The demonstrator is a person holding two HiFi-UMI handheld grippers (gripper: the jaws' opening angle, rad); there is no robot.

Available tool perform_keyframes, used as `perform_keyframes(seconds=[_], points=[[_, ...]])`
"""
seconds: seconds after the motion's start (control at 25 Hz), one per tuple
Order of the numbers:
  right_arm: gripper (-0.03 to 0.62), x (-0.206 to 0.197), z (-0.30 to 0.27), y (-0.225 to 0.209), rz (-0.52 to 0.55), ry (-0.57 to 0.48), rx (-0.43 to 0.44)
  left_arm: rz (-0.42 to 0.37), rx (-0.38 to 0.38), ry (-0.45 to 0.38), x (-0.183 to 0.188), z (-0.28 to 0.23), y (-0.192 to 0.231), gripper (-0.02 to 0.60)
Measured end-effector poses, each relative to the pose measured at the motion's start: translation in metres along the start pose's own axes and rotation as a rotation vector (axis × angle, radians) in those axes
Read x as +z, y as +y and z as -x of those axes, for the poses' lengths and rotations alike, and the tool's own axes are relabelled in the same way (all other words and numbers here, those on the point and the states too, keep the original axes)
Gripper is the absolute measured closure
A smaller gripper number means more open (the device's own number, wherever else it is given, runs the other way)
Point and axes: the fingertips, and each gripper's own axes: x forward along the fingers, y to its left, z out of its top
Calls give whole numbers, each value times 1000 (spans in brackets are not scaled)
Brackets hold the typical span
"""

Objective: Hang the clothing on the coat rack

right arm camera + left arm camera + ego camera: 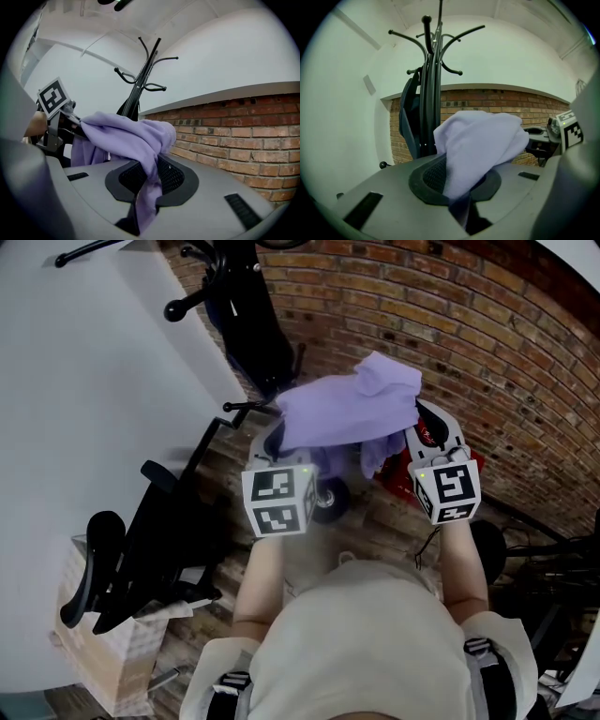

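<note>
Left gripper (459,197) fingers clamped on lilac clothing (480,140) | right gripper (146,187) fingers clamped on it too

Indoor room, office or studio type. Exposed brick wall (450,324) low down, plain white wall (84,381) above it, wood-plank floor (384,512). Black coat rack (431,93) in the corner, black office chair (150,549), and an open cardboard box (103,652) on the floor.
</note>
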Motion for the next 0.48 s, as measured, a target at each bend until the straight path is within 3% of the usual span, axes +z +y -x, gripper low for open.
perform_keyframes(seconds=[0.48], points=[[546,-10,-71,21,6,-15,148,30,143,41,-18,-14,48,538]])
